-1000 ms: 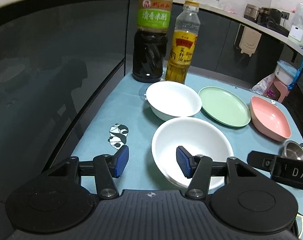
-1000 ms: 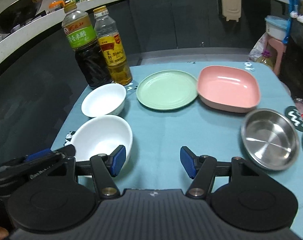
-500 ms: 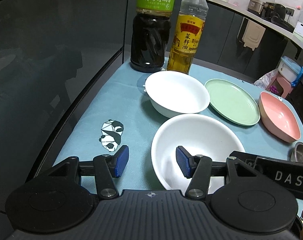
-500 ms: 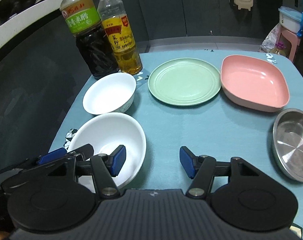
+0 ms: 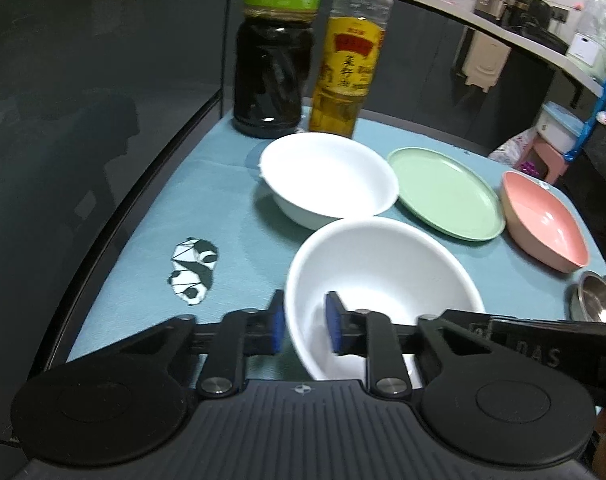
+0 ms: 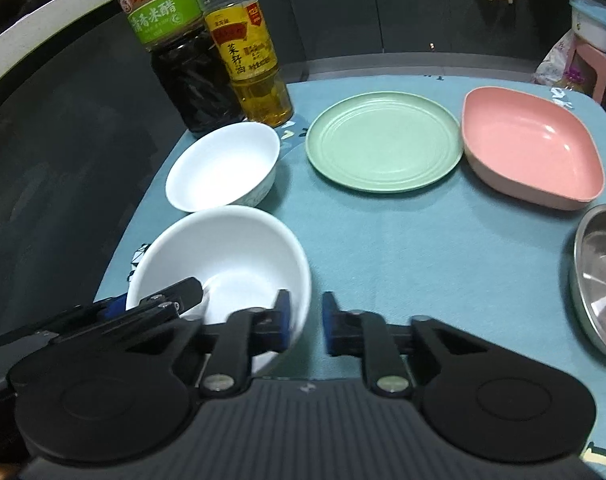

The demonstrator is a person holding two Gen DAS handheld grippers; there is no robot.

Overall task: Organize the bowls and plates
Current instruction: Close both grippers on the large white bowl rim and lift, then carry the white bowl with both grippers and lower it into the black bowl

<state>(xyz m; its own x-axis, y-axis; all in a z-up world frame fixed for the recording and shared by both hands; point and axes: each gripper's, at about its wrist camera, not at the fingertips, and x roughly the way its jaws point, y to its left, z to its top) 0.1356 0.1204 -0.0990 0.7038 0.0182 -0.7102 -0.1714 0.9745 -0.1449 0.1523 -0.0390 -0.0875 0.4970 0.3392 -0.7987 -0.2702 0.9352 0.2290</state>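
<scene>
Left wrist view: our left gripper had just been closing, and its fingers straddled the near-left rim of the large white bowl — one pad outside the wall, one inside. Both pads looked pressed onto the rim, so we read it as a pinch on the bowl.

Right wrist view: our right gripper had also just been closing. Its left finger sat inside the same large white bowl, the right finger outside, over the blue tablecloth, with the near-right rim between the pads. A thin gap seemed to remain beside the right pad, but motion blur kept us from being sure; we took it as a pinch on the rim too.

So both grippers were on one bowl, at opposite sides of its near edge. The left gripper showed at the bowl's left rim in the right view.

Ahead of the fingers:
- small white bowl just beyond the large one, rims nearly touching
- green plate to the right of the small bowl
- pink dish right of the plate, just beside it
- steel dish at the far right, partly cut off
- vinegar bottle and oil bottle upright behind the small bowl — side by side

Panda print lay on the cloth left of the left fingers.
</scene>
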